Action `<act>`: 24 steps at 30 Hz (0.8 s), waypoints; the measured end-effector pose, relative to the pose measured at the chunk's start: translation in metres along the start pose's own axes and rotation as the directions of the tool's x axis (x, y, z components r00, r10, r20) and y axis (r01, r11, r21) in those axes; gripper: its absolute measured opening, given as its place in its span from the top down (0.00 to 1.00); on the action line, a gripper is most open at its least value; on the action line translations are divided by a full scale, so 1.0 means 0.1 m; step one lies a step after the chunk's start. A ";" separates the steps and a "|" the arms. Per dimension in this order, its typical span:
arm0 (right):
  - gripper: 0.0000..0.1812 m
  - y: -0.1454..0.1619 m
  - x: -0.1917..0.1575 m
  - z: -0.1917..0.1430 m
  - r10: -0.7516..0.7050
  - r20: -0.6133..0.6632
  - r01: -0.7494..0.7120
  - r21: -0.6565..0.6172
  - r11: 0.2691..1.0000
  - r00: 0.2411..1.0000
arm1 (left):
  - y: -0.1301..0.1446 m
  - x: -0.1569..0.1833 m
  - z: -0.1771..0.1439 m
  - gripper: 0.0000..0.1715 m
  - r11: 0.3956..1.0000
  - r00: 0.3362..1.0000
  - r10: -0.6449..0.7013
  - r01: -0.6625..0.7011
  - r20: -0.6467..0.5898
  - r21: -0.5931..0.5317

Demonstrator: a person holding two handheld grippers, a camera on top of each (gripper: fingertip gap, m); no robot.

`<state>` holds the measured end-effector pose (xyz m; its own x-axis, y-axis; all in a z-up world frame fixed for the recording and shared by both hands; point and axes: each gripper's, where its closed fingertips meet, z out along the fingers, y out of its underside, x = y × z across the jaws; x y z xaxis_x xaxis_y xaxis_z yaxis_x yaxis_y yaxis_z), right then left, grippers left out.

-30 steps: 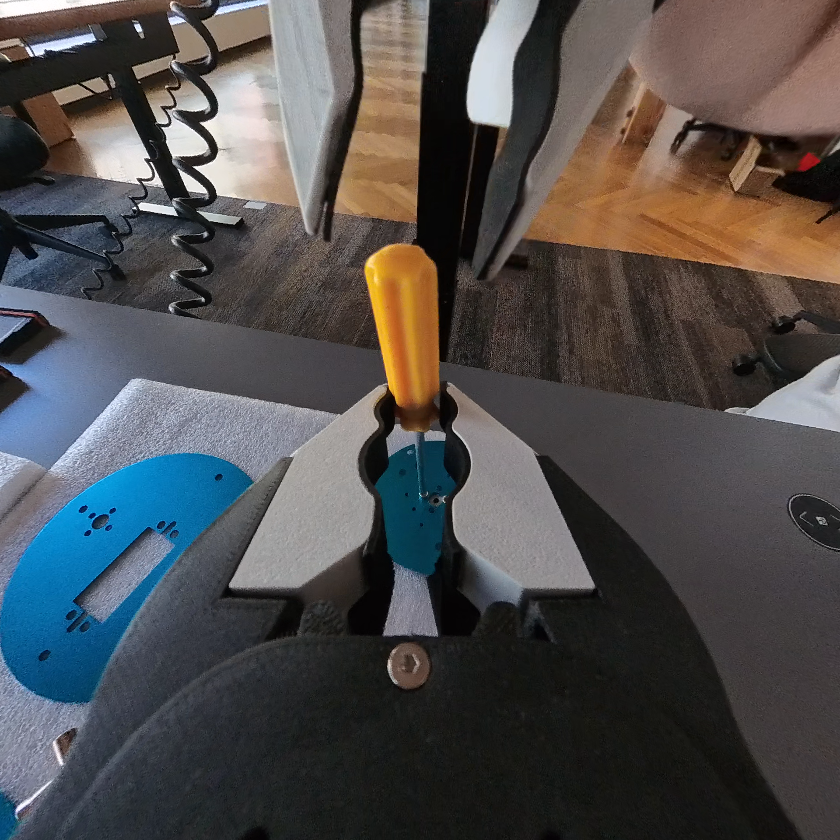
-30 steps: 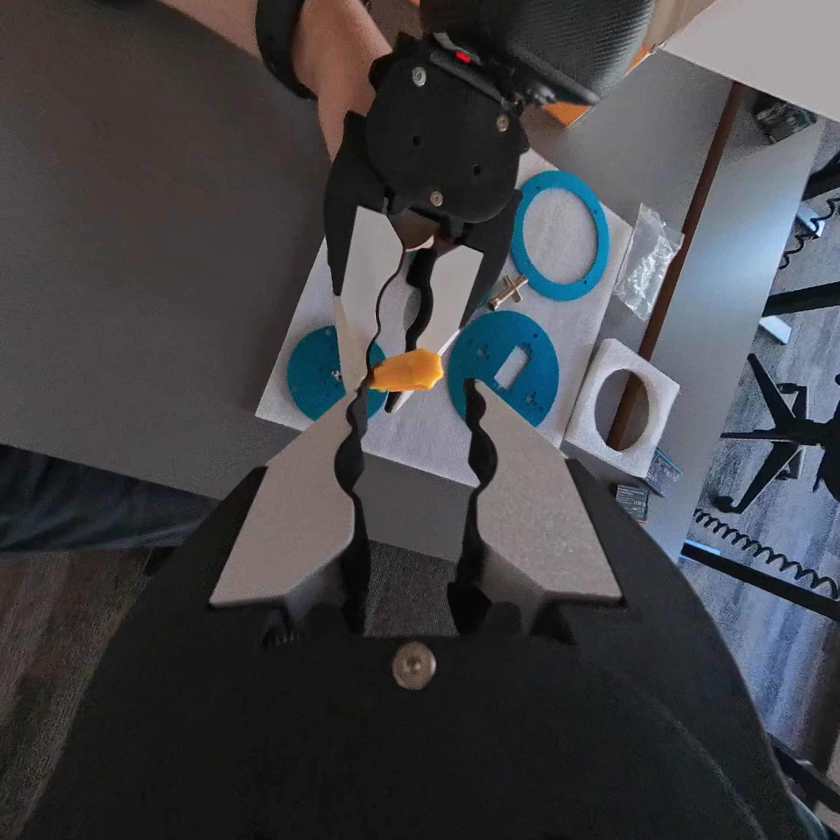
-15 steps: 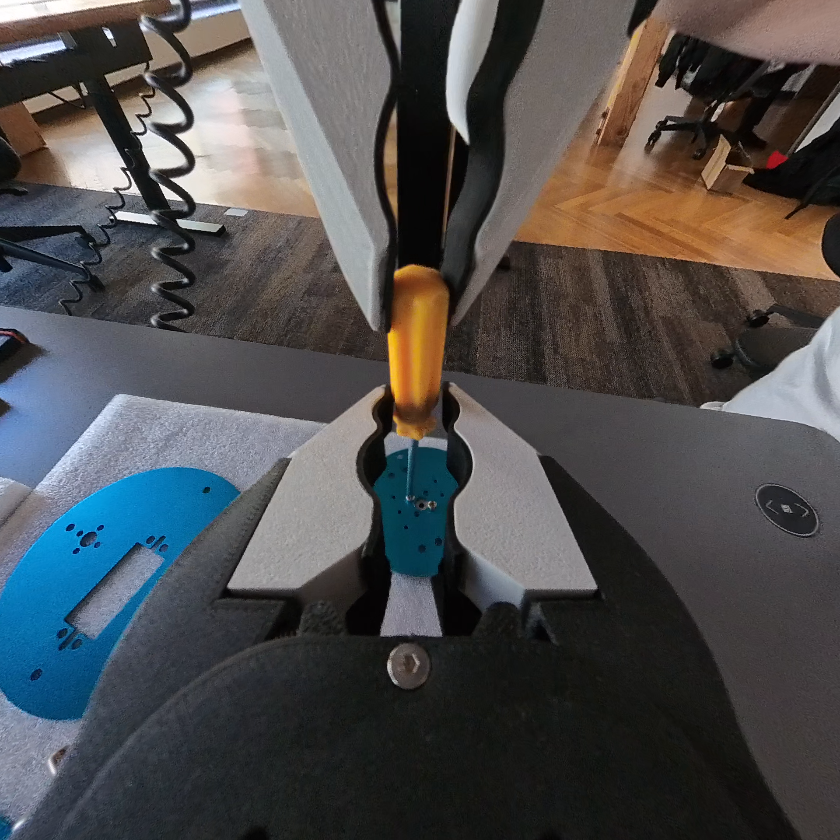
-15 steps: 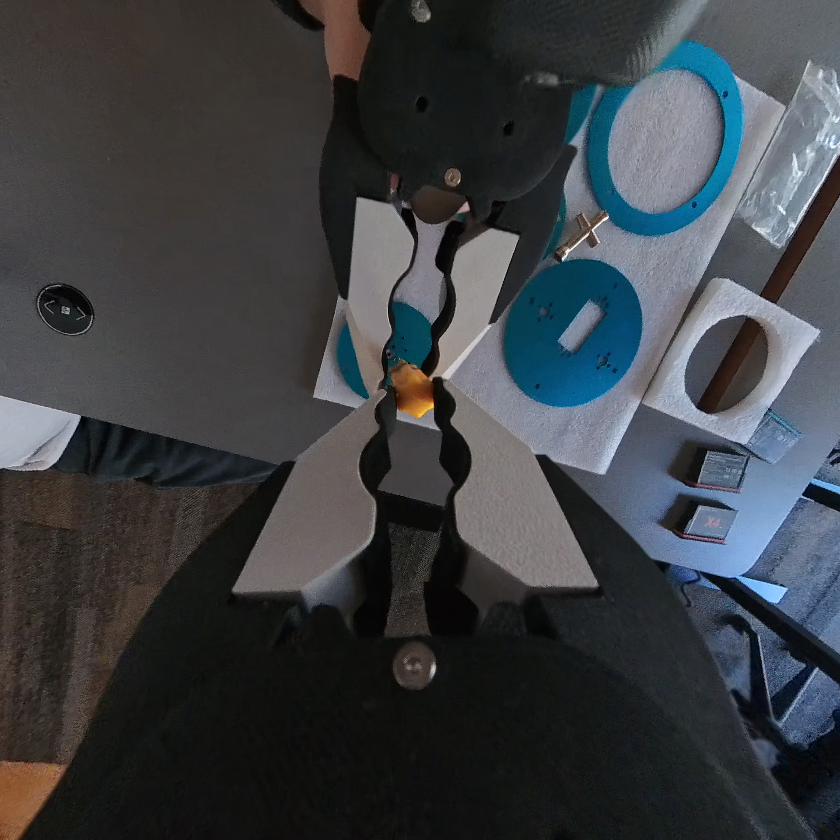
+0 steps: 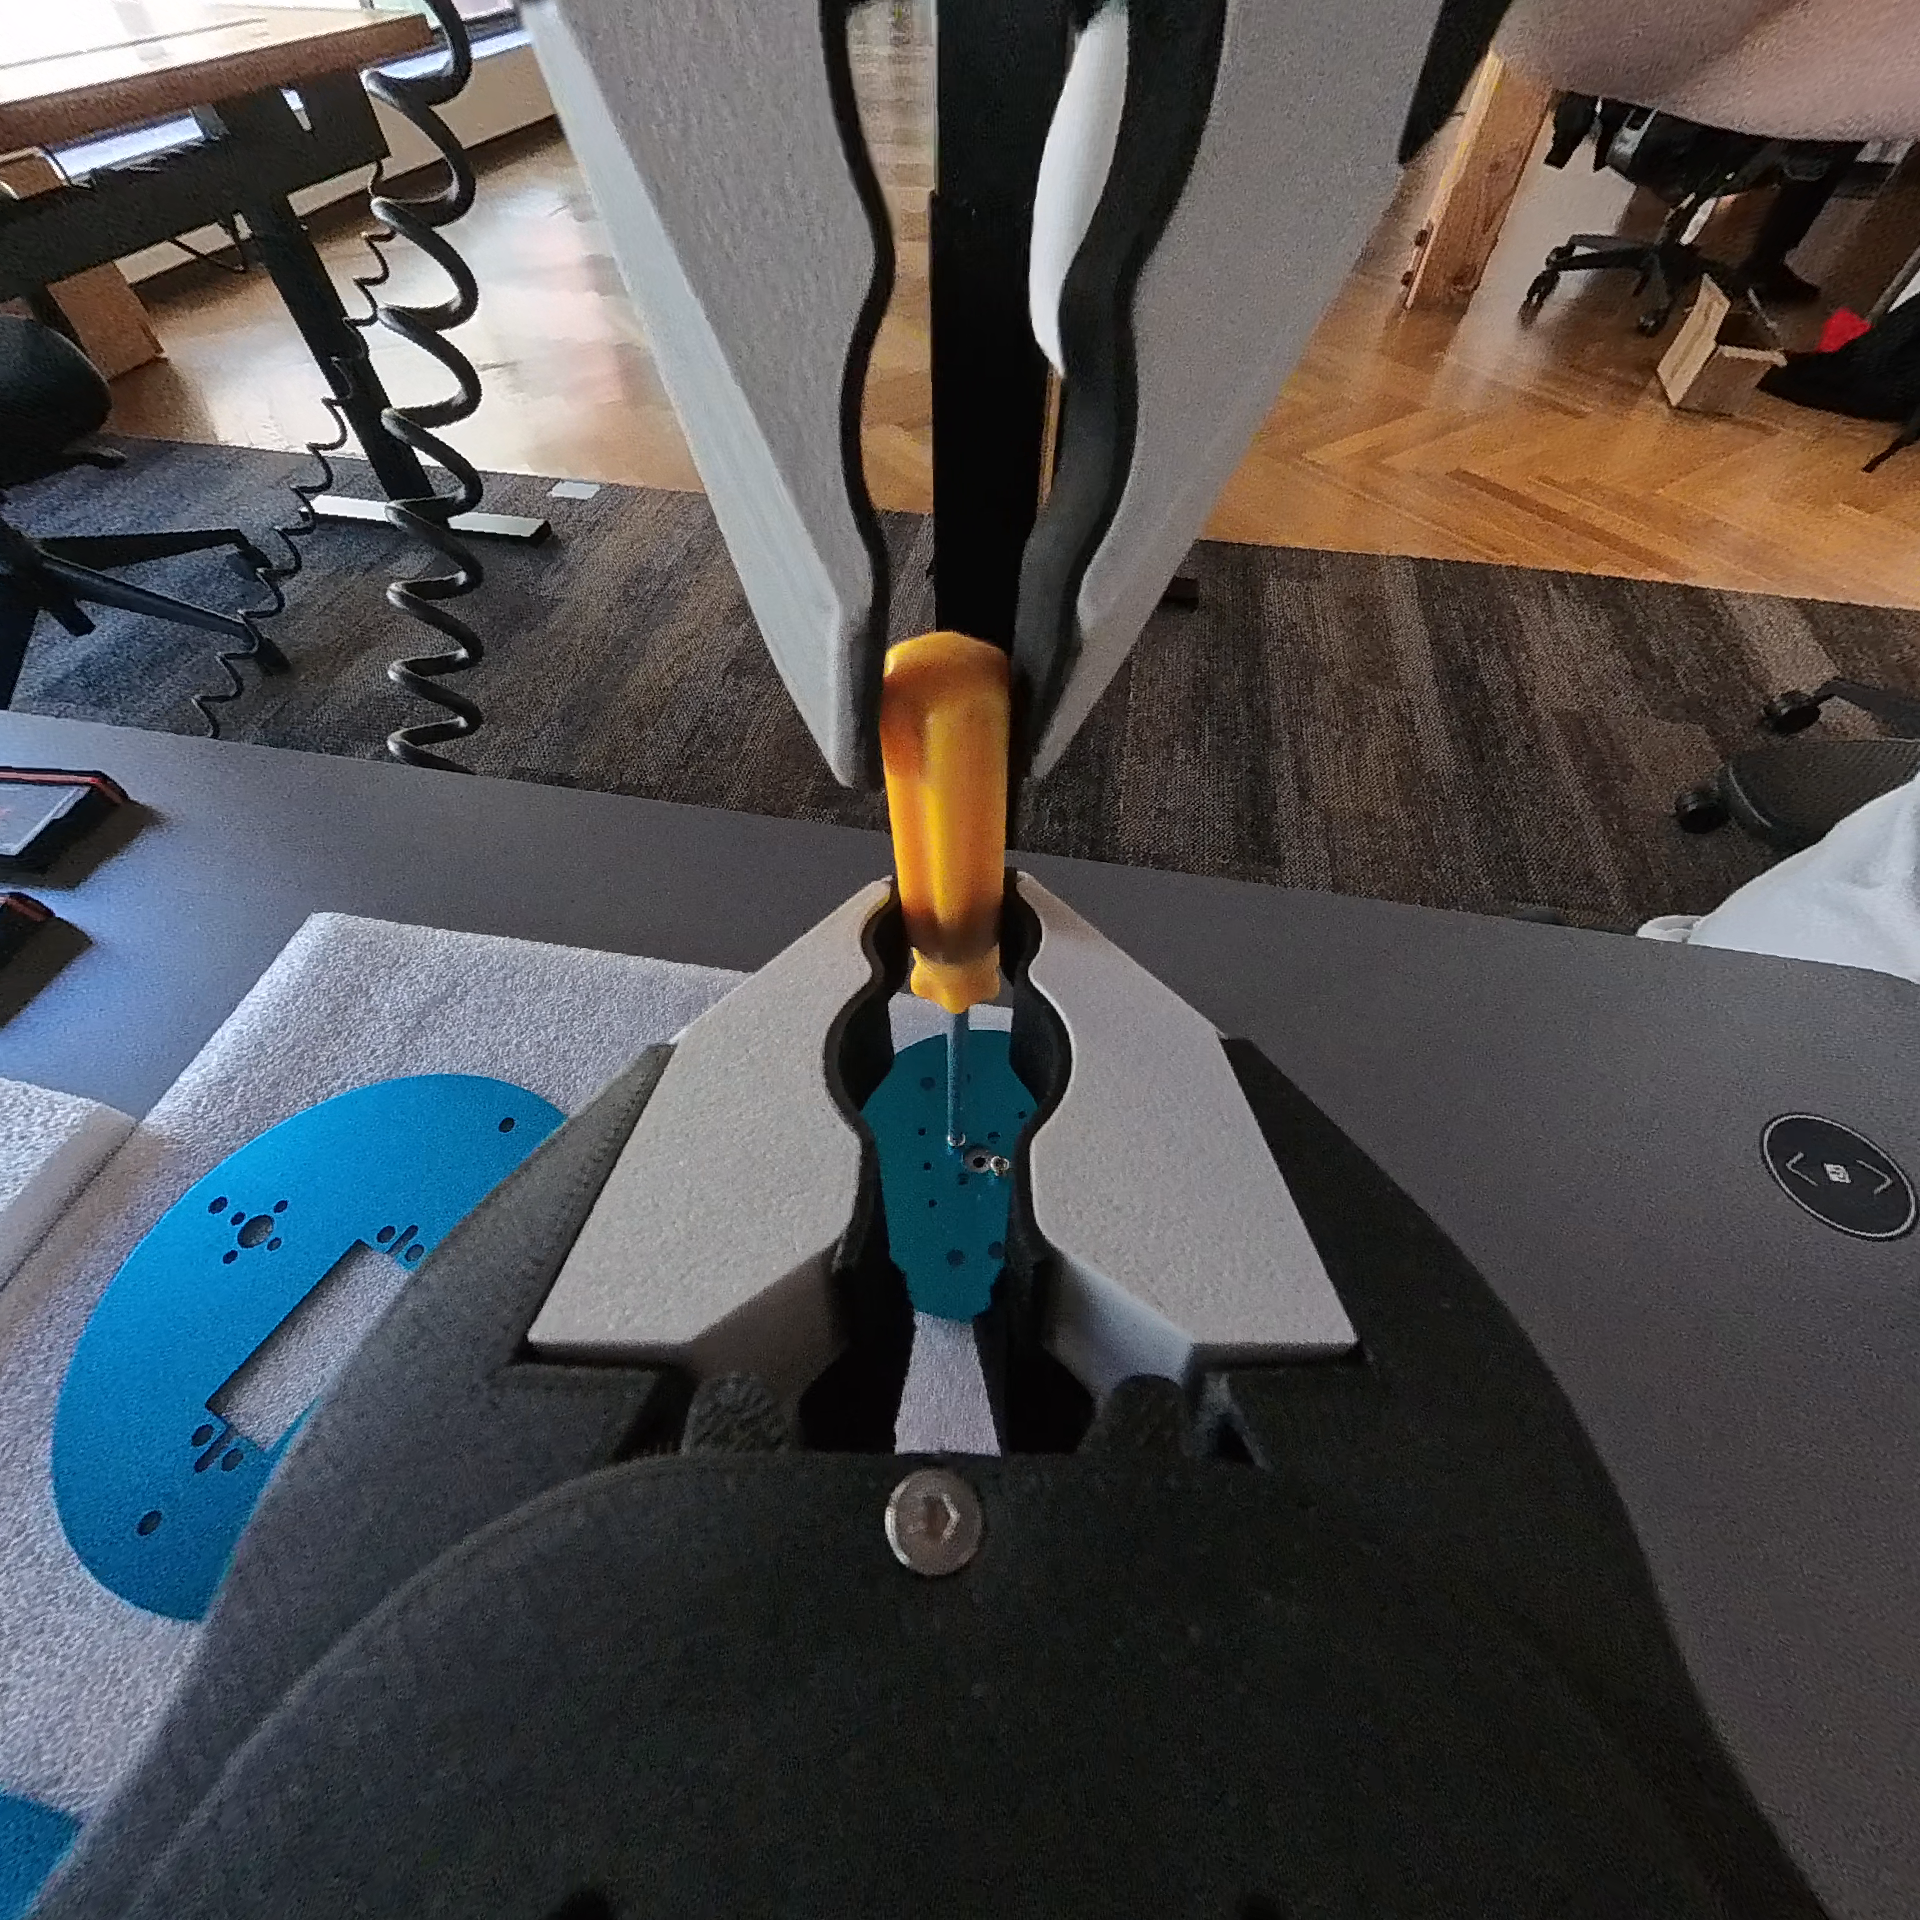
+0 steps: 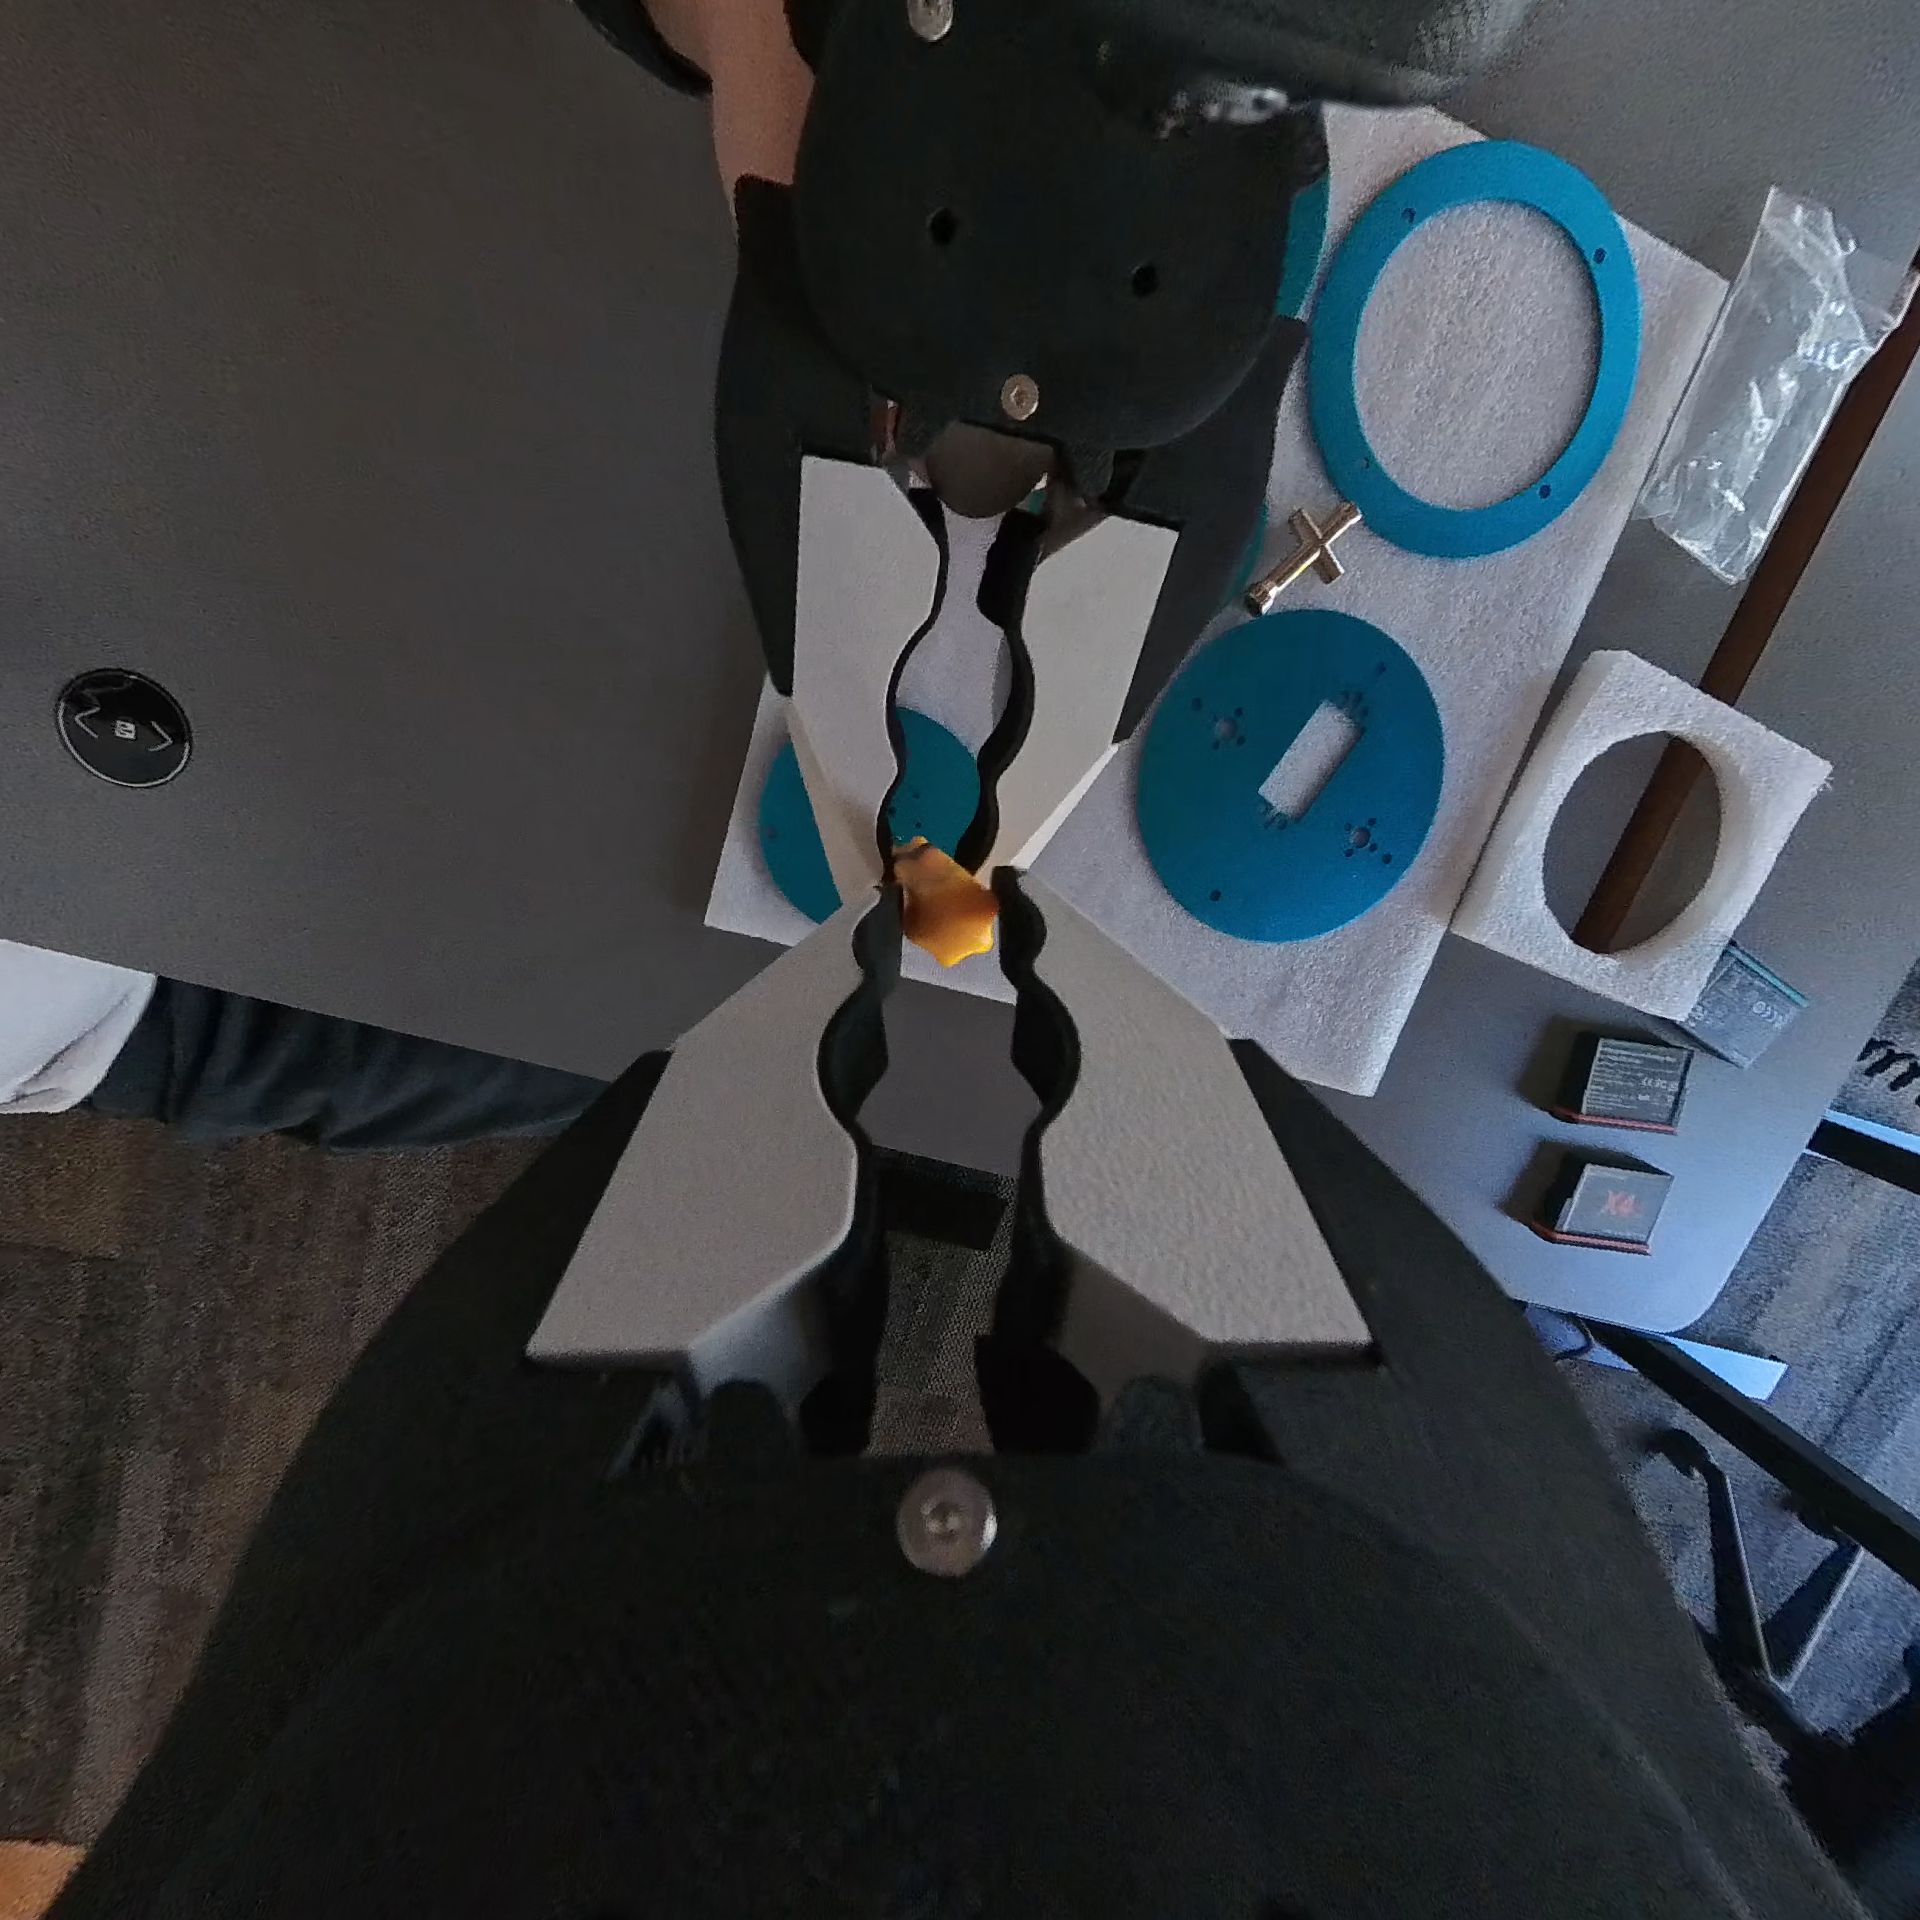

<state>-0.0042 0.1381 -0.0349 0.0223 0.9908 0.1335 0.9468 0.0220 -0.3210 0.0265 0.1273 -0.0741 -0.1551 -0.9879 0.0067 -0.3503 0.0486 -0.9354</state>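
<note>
A clear plastic bag (image 6: 1766, 384) with small metal parts inside lies at the table edge. A yellow-handled screwdriver (image 5: 945, 821) is held upright, its tip on a small blue disc (image 5: 940, 1195) that rests on a white foam sheet (image 5: 416, 997). The left gripper (image 5: 951, 904) is clenched on the lower handle. The right gripper (image 6: 940, 894) is closed on the handle's top from above. Only the right wrist view shows a blue ring (image 6: 1465, 364), a metal cross key (image 6: 1309, 556) and a square foam frame (image 6: 1652, 842).
</note>
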 end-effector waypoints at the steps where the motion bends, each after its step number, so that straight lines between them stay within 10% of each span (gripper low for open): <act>1: 0.90 0.00 -0.01 0.00 0.006 0.010 -0.006 -0.005 1.000 1.000 | 0.00 0.00 0.00 0.91 1.000 1.000 0.002 -0.002 0.001 -0.002; 9: 0.90 0.07 0.01 -0.01 0.182 -0.051 -0.184 -0.042 0.982 0.982 | 0.09 0.01 0.01 0.90 0.998 1.000 0.002 -0.002 0.004 -0.055; 15: 0.90 0.09 -0.01 -0.02 0.140 -0.077 -0.139 0.009 0.990 0.987 | 0.56 0.02 -0.02 0.64 0.968 0.995 -0.090 0.076 -0.046 -0.237; 24: 0.90 0.09 0.02 -0.02 0.105 -0.070 -0.105 -0.003 0.994 0.992 | 0.88 0.06 0.06 0.68 0.922 0.997 -0.064 0.047 -0.031 -0.384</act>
<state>0.0052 0.1401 -0.0361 0.1438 0.9758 0.1646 0.9403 -0.0829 -0.3301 -0.0002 0.1252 -0.1587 -0.1613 -0.9839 0.0773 -0.6852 0.0553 -0.7262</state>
